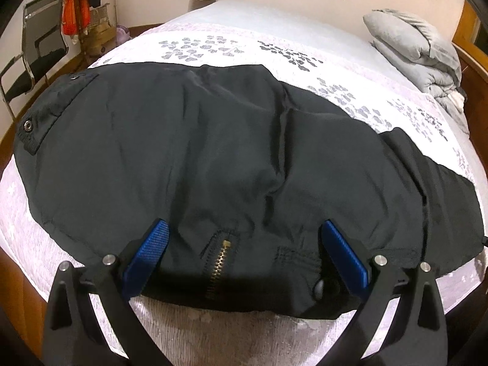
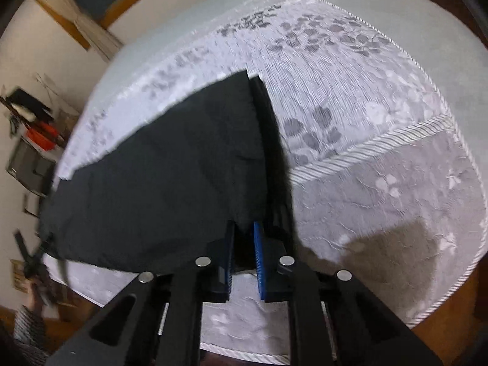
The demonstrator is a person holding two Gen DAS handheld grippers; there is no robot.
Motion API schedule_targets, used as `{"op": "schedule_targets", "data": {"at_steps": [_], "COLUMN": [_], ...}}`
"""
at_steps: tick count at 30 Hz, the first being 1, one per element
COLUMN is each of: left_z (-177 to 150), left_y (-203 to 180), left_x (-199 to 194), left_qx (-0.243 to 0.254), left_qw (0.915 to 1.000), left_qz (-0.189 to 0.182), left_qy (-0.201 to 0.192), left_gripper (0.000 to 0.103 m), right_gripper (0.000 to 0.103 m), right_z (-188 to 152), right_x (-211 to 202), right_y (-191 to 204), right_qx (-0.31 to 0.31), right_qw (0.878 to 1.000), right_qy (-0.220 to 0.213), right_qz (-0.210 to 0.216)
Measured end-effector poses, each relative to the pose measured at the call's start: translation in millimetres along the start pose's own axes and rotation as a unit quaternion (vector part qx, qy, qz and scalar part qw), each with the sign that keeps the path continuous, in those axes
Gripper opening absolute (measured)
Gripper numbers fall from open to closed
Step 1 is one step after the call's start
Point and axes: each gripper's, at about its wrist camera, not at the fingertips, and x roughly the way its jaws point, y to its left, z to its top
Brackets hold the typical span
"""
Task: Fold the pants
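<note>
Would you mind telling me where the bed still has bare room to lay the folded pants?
Bare bedspread lies beyond the pants, up to the grey folded duvet, and right of the hem. The near edge is crowded by pants and fingers.

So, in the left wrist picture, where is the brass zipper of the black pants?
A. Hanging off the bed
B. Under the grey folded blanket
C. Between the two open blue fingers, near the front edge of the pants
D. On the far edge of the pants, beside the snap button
C: the brass zipper lies on the black pants between the left gripper's widely spread blue fingers, near the front edge.
</note>
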Motion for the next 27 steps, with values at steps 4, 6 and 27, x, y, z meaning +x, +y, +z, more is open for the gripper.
{"op": "schedule_targets", "data": {"at_steps": [4, 6, 27], "left_z": [-1, -1, -12], "left_y": [1, 5, 233], "left_x": [-5, -15, -50], "left_qx": [0.002, -0.006, -0.407], "left_qw": [1.0000, 0.9998, 0.8947], "left_qz": [0.000, 0.002, -0.167], "left_qy": [-0.006, -0.016, -0.078], "left_gripper": [0.100, 0.100, 0.095], "right_gripper": [0.012, 0.015, 0.046], "right_z": [-3, -2, 1], "right_x": [5, 3, -25], "right_y": [4, 11, 76], "right_qx": [-0.003, -0.019, -0.065], "right_qw": [1.000, 0.999, 0.997], "right_qy": [0.005, 0.002, -0.029], "right_qz": [-0.023, -0.035, -0.007]}}
